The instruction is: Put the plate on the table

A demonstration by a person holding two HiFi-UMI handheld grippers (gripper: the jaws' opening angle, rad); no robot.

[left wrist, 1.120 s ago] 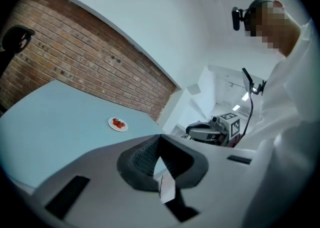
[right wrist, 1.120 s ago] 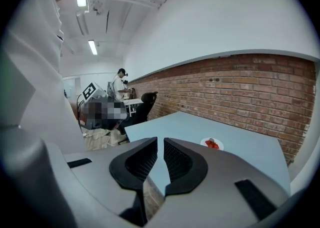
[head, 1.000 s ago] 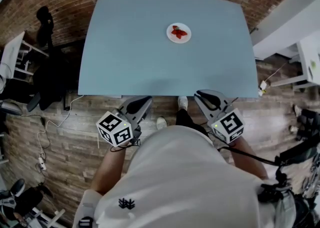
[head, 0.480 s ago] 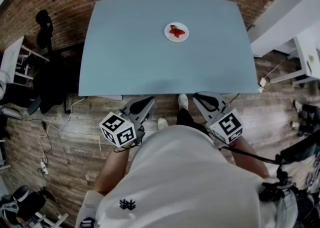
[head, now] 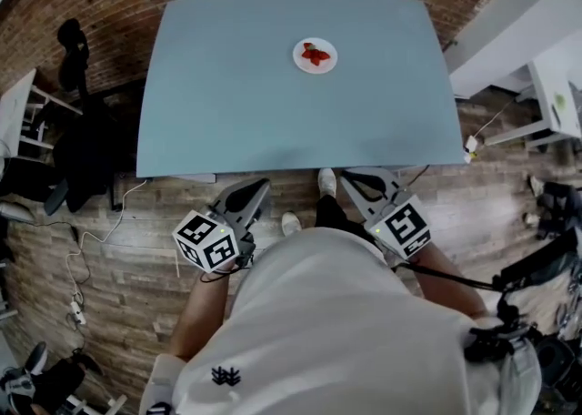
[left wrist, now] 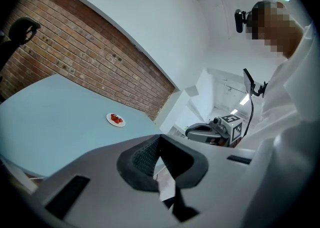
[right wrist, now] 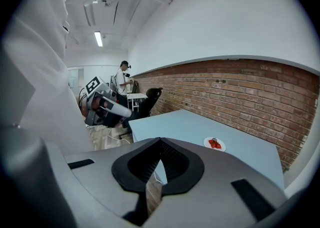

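Note:
A small white plate (head: 315, 55) with red strawberries rests on the far middle of the light blue table (head: 227, 104); it also shows as the plate (left wrist: 115, 119) and the plate (right wrist: 214, 144) in the gripper views. My left gripper (head: 257, 187) is held close to the body, just short of the table's near edge, jaws shut and empty. My right gripper (head: 350, 177) is beside it, likewise shut on nothing. Both are far from the plate. The left gripper's (left wrist: 160, 137) and the right gripper's (right wrist: 160, 141) pads meet at their tips.
A brick wall runs behind the table. A black chair (head: 77, 49) and a white side desk (head: 18, 104) stand at the left, another white desk (head: 564, 95) at the right. Cables lie on the wooden floor (head: 109, 249). A person (right wrist: 125, 74) stands far off.
Both grippers stay shut near the body and drift slightly left in the head view. The plate keeps its place on the table.

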